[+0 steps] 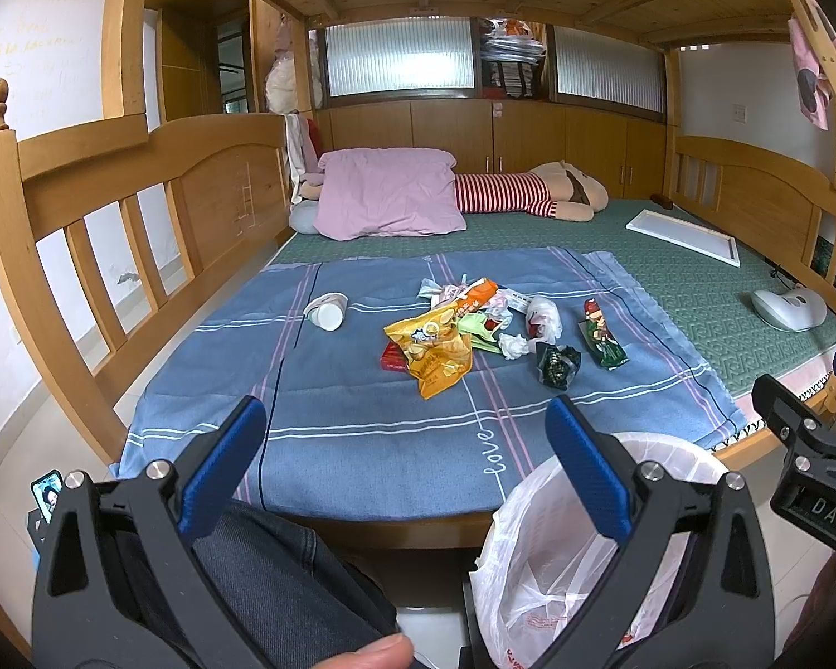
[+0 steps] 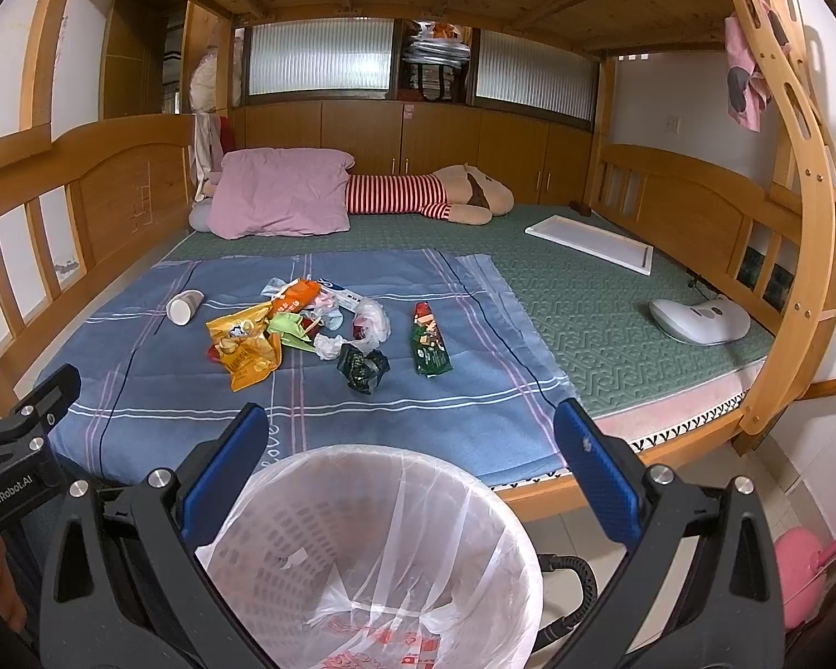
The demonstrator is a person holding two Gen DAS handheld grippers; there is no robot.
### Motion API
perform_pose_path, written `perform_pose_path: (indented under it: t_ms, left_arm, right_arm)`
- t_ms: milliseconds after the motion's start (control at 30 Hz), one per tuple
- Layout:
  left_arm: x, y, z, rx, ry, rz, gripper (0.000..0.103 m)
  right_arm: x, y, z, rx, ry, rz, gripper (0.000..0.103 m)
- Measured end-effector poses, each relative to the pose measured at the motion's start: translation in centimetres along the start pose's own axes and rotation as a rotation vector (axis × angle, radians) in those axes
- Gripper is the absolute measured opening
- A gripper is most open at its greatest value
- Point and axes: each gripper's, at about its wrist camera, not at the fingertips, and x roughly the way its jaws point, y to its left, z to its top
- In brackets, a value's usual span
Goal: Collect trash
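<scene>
While crumpled snack wrappers (image 1: 446, 334) litter the blue checked sheet (image 1: 362, 418), we hold both grippers, left (image 1: 407, 468) and right (image 2: 412, 468), spread wide and empty near the white bag-lined bin (image 2: 373, 557).

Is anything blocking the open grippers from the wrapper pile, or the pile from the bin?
Nothing visible: bare blue striped sheet separates both from the crumpled snack wrappers, and the white bag-lined basket bin sits open below.

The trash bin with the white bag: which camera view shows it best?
The right wrist view shows the trash bin best: its whole open mouth, the bag liner and the perforated wall are visible between the open fingers of the right gripper. The left wrist view shows only part of the bin, behind one finger of the left gripper.
</scene>
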Motion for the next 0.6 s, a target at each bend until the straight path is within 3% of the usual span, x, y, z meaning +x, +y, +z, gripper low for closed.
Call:
perform_pose_path:
  t_ms: [600]
  left_arm:
    - [0.10, 0.07, -0.09, -0.002, 0.002, -0.001, 0.100]
  right_arm:
    - [-0.04, -0.09, 0.11, 0.002, 0.003, 0.002, 0.100]
